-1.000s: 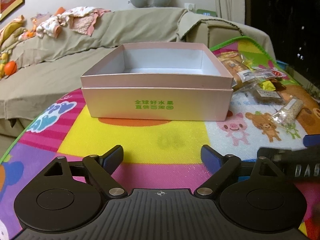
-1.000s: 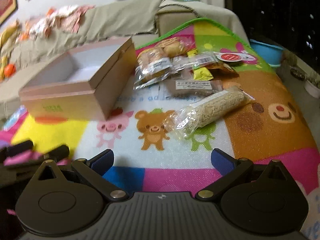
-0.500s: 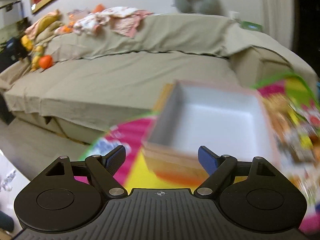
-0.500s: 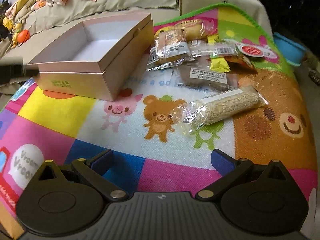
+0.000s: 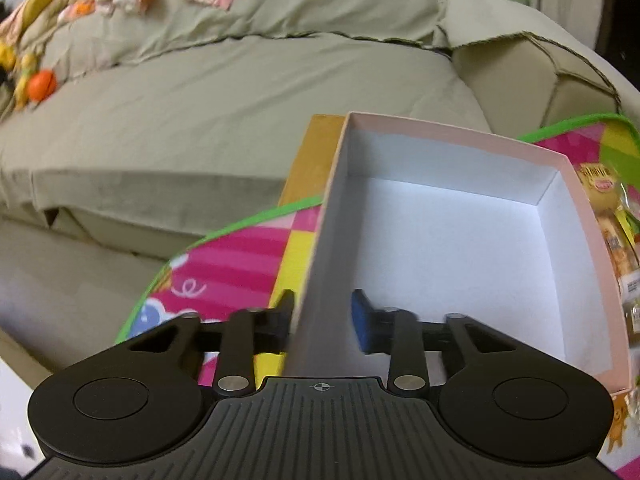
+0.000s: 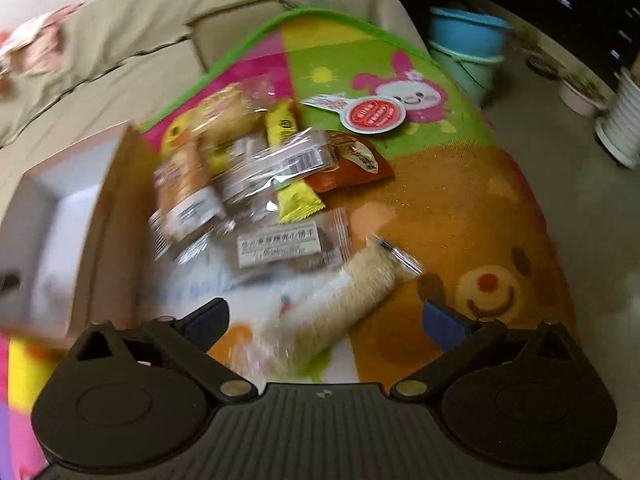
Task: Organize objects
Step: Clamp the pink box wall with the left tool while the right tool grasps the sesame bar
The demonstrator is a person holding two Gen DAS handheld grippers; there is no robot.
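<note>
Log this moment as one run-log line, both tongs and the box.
left tongs: straddling near wall of pink box, narrowed | right tongs: open over grain bar packet | box: empty

I see a pink box (image 5: 576, 184) lined white, a cartoon-printed multicolour mat (image 6: 460, 200) edged green, and 1 yellow snack packet (image 6: 294, 196).

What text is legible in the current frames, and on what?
No text can be read for certain.
White label on the brown snack packet: Chinese print, too blurred.
Round red sticker: white lettering, too small.
Barcode on the clear wrapper: digits unreadable.
Red logo on the packet beside the pink box: too small.
</note>
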